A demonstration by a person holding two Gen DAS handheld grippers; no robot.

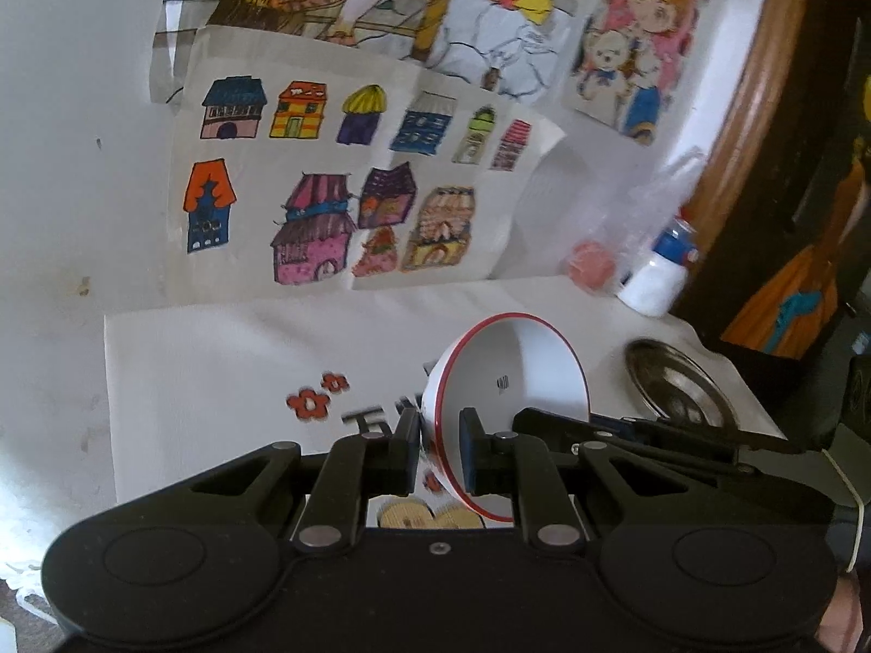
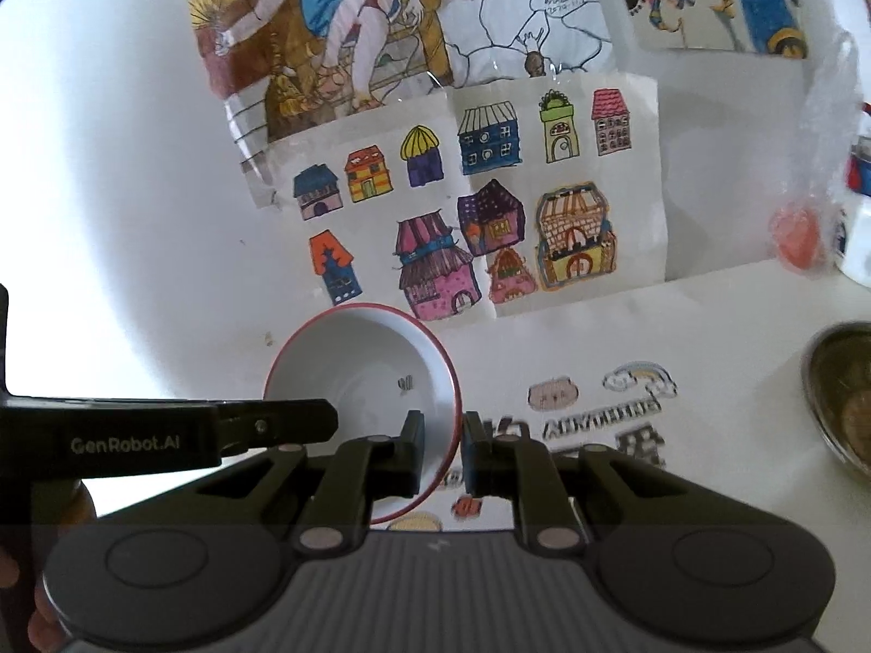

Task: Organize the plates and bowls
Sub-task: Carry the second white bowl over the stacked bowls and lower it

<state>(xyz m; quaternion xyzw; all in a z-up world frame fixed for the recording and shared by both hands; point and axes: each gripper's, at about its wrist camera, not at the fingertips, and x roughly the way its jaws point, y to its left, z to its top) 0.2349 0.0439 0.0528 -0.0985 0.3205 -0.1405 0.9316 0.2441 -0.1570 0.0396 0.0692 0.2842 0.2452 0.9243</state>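
Two grippers, each clamped on the rim of a red-rimmed white bowl, both carried tilted above the table.

Left gripper [image 1: 441,454] pinches left bowl [image 1: 517,381]; right gripper [image 2: 442,449] pinches right bowl [image 2: 370,375], rim-held probably for stacking. Steel dish [image 1: 680,386] sits at 2 o'clock, cut off in right view. Bowl undersides hidden. White bottle [image 1: 656,277] and bagged red item far back, blurry.

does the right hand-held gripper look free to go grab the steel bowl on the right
Probably not yet: the right hand-held gripper is shut on the red-rimmed white bowl. The round steel bowl sits unblocked on the white printed tablecloth.
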